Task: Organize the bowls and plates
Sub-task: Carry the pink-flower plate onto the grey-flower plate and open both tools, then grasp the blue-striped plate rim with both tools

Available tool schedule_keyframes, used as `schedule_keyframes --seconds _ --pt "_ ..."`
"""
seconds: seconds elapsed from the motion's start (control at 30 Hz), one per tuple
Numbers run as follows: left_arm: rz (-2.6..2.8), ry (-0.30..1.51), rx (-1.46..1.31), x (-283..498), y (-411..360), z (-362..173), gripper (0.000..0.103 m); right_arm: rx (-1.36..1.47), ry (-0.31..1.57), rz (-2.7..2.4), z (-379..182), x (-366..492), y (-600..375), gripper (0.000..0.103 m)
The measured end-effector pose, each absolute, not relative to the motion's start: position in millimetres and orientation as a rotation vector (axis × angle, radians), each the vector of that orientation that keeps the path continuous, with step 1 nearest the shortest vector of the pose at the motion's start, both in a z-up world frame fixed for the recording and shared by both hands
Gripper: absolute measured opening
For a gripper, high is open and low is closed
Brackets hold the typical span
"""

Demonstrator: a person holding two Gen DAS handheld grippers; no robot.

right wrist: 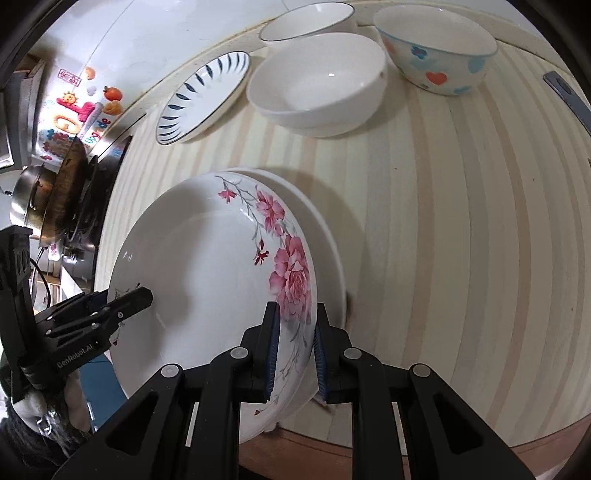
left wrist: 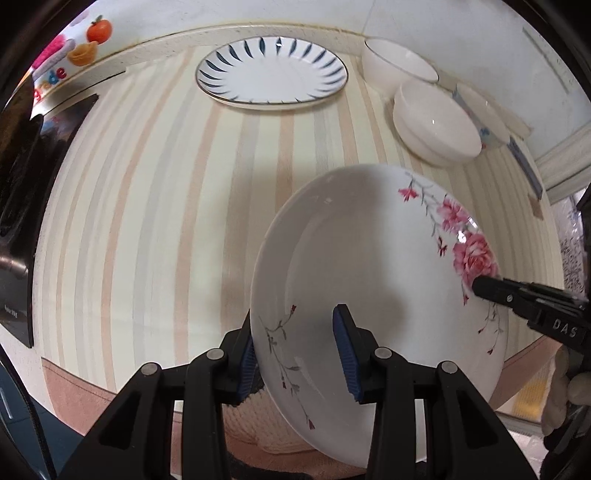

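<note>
Plate With Pink Roses, Held From Both Sides

Both of my claws have hold of the rose plate (left wrist: pixel 354 280) at once. My left gripper (left wrist: pixel 295 354) straddles its near-left rim, one blue pad (left wrist: pixel 345 350) inside the dish and the other behind it; the pads sit wide apart, and I cannot tell whether they truly pinch the rim. My right gripper (right wrist: pixel 295 354) is clenched on the opposite rim, right over the painted roses, pads pressed against both faces of the china.

The plate sits at the near edge of the striped table (left wrist: pixel 147 221), tilted up rather than flat. In the right wrist view a second plain white plate (right wrist: pixel 325 251) shows just beneath it (only a crescent of its rim peeks out).

Far across the table lies a blue-leaf plate (left wrist: pixel 271 72). To its right stand a thin-rimmed white bowl (right wrist: pixel 306 22), stacked plain white bowls (right wrist: pixel 317 85), and a bowl with hearts (right wrist: pixel 436 48) at the far right.
</note>
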State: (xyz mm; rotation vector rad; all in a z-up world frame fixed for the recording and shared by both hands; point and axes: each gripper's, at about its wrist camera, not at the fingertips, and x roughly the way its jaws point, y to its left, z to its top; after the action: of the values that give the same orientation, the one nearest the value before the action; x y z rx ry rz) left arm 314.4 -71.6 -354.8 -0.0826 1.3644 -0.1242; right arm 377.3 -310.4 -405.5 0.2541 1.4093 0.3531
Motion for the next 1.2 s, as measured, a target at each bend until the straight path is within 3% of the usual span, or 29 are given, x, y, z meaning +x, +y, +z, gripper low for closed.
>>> schedule_keyframes --seconds 0.6,0.93,1.0,1.07,1.2 --pt "-0.101 1.407 -0.022 321 -77 -371 0.036 0.345 1.433 0.351 -411 380 -319 0.022" --pt "-0.101 1.311 -0.087 348 -23 -314 0.036 0.474 1.389 0.23 -368 381 -345 0.024" --pt "-0.106 1.292 -0.106 373 -5 -301 0.036 0.503 1.337 0.225 -346 391 -338 0.027" --pt "-0.109 1.276 -0.11 400 6 -294 0.036 0.536 1.296 0.237 -328 410 -319 0.048" --pt "-0.099 1.249 -0.077 470 27 -295 0.036 0.561 1.266 0.249 -322 464 -263 0.05"
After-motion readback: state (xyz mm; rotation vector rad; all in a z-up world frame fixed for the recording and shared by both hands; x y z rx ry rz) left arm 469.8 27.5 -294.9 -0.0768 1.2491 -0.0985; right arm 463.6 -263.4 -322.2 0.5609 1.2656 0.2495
